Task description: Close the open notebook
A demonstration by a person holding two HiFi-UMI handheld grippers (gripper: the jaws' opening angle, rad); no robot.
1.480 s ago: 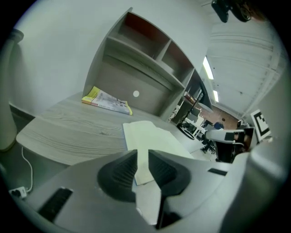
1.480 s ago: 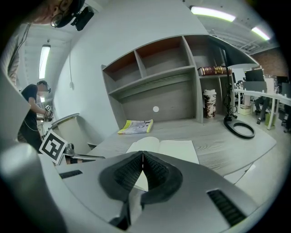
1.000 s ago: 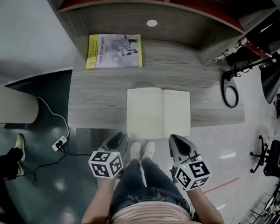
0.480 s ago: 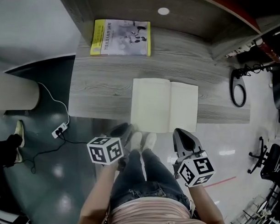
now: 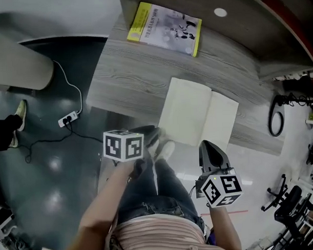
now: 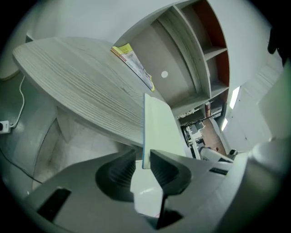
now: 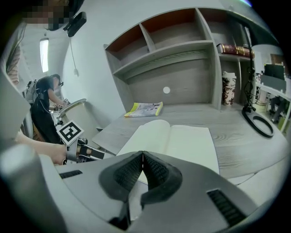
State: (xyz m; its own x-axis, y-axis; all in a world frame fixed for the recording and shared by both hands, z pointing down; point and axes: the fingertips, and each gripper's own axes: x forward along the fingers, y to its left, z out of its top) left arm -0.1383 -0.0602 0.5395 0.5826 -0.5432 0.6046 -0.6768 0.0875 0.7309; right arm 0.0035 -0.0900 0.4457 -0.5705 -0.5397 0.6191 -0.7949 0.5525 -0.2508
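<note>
The open notebook (image 5: 198, 119) lies with blank cream pages up at the desk's near edge. My left gripper (image 5: 152, 132) is at the notebook's near left corner. In the left gripper view the notebook's edge (image 6: 154, 127) runs into the gap of the left gripper (image 6: 143, 158), with space still showing beside it. These jaws have just been opening. My right gripper (image 5: 210, 146) hovers just short of the right page's near edge. The right gripper (image 7: 142, 155) is shut with nothing between its pads, and the notebook (image 7: 175, 141) lies ahead of it.
A yellow-spined book (image 5: 166, 28) lies at the back of the grey wooden desk (image 5: 129, 82), below a shelf unit (image 7: 182, 41). A black cable loop (image 5: 276, 120) sits at the desk's right end. A power strip (image 5: 67, 119) lies on the floor to the left.
My left gripper has rolled and moved up to the notebook's near left corner. The right gripper has stayed about where it was. The head view has tilted.
</note>
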